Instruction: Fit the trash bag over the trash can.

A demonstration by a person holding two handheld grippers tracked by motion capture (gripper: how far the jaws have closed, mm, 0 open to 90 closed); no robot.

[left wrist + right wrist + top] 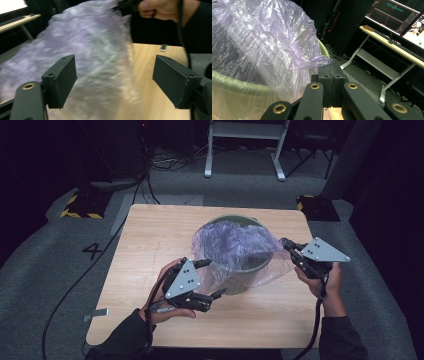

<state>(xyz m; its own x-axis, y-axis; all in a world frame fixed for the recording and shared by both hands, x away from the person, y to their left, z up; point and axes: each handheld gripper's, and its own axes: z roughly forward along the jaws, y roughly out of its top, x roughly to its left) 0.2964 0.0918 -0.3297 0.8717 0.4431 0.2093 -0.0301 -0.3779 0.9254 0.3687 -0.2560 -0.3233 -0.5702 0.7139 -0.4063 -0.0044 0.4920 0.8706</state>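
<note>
Purple bag [235,251] draped over green bin [250,272] at frame center; right tool [289,246] pinched on bag's right edge, left tool [210,279] jaws wide, empty, just left of the bag's lower left edge, nearer to grab it

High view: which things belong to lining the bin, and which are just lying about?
In the job:
- purple bag
- green bin
- left gripper, open
- right gripper, shut on the bag

Lying about:
- grey strip at the table's corner
- white frame behind
</note>
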